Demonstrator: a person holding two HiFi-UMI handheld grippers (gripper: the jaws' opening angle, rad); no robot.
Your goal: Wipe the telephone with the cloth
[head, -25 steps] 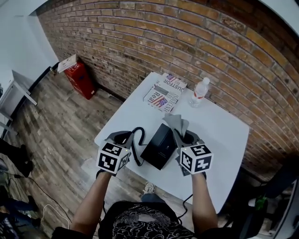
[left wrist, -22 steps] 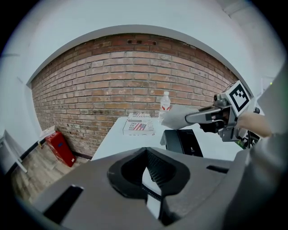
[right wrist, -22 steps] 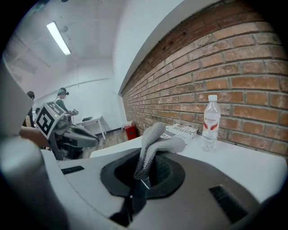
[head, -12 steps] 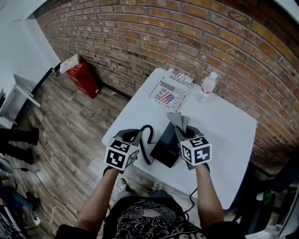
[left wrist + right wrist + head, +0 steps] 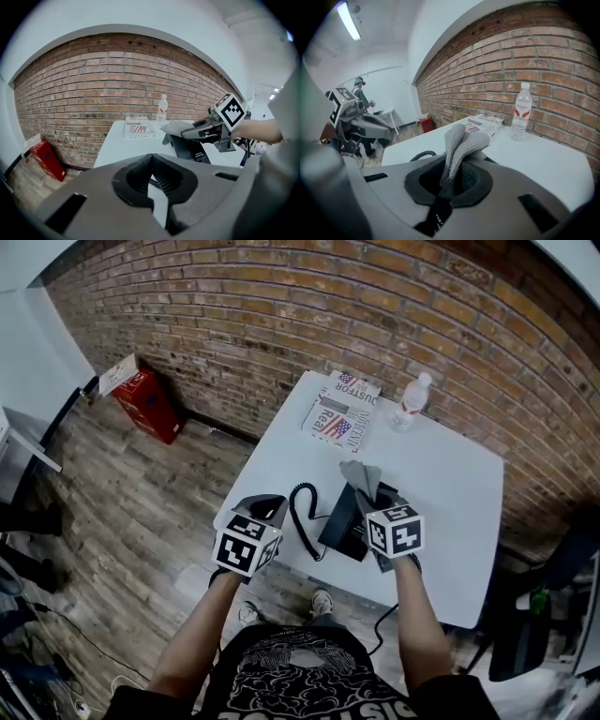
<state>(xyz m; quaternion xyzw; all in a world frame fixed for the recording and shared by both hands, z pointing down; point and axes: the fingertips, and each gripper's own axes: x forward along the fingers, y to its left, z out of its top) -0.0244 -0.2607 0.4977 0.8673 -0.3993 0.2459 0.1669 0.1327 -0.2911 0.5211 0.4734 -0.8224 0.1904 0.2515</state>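
A black telephone (image 5: 345,523) sits near the front edge of the white table (image 5: 441,493), its coiled cord (image 5: 304,512) looping to its left. My right gripper (image 5: 375,495) is shut on a grey cloth (image 5: 361,476) and holds it over the phone's right side. The cloth (image 5: 461,140) sticks up from between the jaws of that gripper (image 5: 452,171). My left gripper (image 5: 265,506) hovers left of the cord at the table's corner. In the left gripper view its jaws (image 5: 151,164) are together with nothing between them, and the phone (image 5: 192,149) stands ahead to the right.
A stack of magazines (image 5: 339,413) and a water bottle (image 5: 410,401) stand at the table's far side by the brick wall. A red box (image 5: 142,397) lies on the wooden floor at the left. A cable (image 5: 380,629) hangs below the front edge.
The head view has shifted a little. Both grippers keep about the same places by the phone, the cloth still over its right side.
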